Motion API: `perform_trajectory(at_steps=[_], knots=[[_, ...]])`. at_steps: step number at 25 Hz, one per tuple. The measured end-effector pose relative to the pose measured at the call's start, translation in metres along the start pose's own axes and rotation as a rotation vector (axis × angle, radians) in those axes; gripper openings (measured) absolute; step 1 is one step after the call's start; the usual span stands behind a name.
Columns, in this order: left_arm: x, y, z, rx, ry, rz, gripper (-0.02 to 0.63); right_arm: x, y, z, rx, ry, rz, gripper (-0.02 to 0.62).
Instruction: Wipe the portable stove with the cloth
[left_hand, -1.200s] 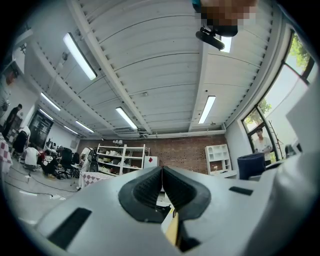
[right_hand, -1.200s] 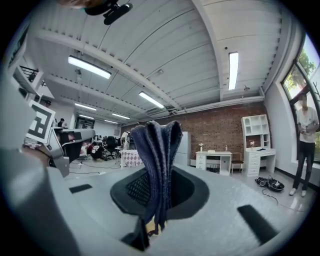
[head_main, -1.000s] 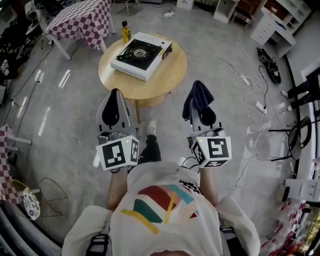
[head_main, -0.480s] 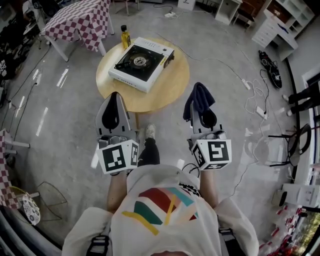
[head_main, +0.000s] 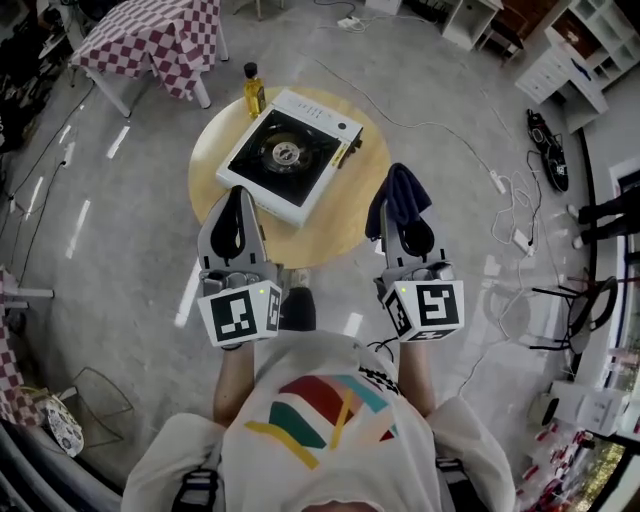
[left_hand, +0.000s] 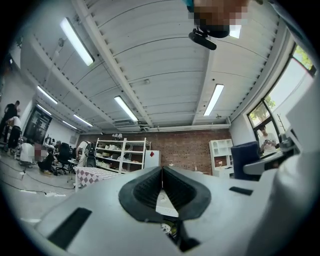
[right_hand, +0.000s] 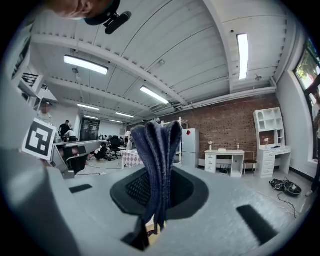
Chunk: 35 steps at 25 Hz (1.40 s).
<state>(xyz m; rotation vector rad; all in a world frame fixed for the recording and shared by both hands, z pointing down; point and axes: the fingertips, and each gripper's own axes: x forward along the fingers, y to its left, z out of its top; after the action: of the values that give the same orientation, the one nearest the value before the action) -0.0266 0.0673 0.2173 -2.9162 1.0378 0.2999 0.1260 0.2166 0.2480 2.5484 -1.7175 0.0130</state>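
My right hand-held gripper (head_main: 399, 214) pinched the dark cloth (head_main: 399, 190); my left hand-held gripper (head_main: 237, 203) was closed on nothing. The portable stove (head_main: 290, 153) sat on the round bench (head_main: 340, 215) just ahead. I judged it best to lower the cloth flat and press lightly around the burner.

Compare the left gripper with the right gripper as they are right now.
The left gripper has its jaws shut on nothing; the right gripper clamps the dark blue cloth in its jaws. In the head view the left gripper lies close to the near corner of the stove; the right gripper is by the right edge of the round table, farther from the stove. Both point forward, side by side, off the stove.
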Motion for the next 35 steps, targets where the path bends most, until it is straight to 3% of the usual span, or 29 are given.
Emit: perform_trajectory(at_steps=[8, 15, 20, 29, 32, 35], knots=[[0.11, 0.032, -0.002, 0.001, -0.01, 0.001, 0.006, 0.105, -0.036, 0.017, -0.001, 0.014, -0.053, 0.034], [0.164, 0.051, -0.019, -0.013, 0.004, 0.004, 0.006, 0.168, -0.05, 0.002, 0.026, 0.074, -0.086, 0.034], [0.178, 0.047, -0.033, 0.011, 0.029, 0.026, 0.006, 0.193, -0.062, -0.01, 0.051, 0.094, -0.056, 0.034], [0.172, 0.05, -0.04, 0.048, 0.059, 0.124, 0.006, 0.216, -0.051, -0.015, -0.058, 0.114, 0.065, 0.034], [0.172, 0.051, -0.039, 0.05, 0.06, 0.143, 0.006, 0.219, -0.045, -0.016, -0.16, 0.109, 0.128, 0.034], [0.171, 0.051, -0.039, 0.055, 0.066, 0.161, 0.006, 0.217, -0.028, -0.031, -0.476, 0.1, 0.275, 0.034]])
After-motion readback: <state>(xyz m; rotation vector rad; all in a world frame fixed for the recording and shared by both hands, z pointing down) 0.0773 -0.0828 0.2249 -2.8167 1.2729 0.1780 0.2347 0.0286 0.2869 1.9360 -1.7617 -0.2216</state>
